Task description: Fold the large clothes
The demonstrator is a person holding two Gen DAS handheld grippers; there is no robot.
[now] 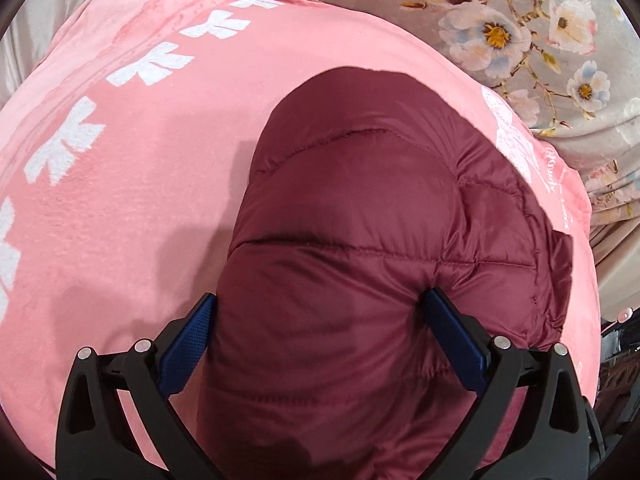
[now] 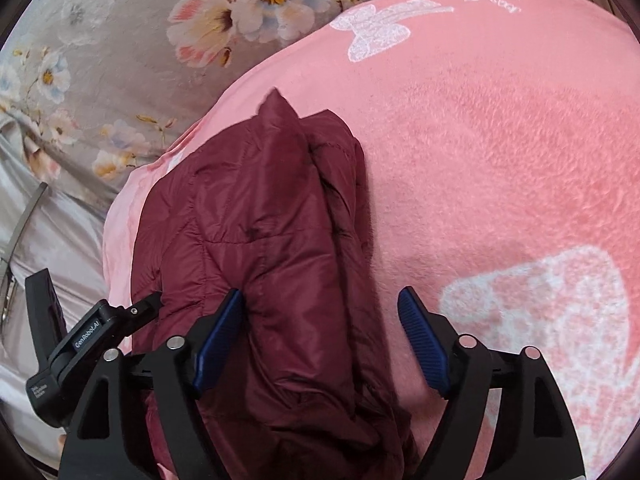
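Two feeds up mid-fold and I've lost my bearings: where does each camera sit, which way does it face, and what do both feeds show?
Left wrist: sits on the left gripper, looking forward and down along its blue fingers; the maroon puffer jacket bulges between the wide jaws, pink blanket beneath.
Right wrist: sits on the right gripper, facing down; its jaws stand open, left pad against the jacket's fold. The left gripper's body shows at lower left.
Shared: jacket, pink blanket, floral sheet. No hand shows in either.
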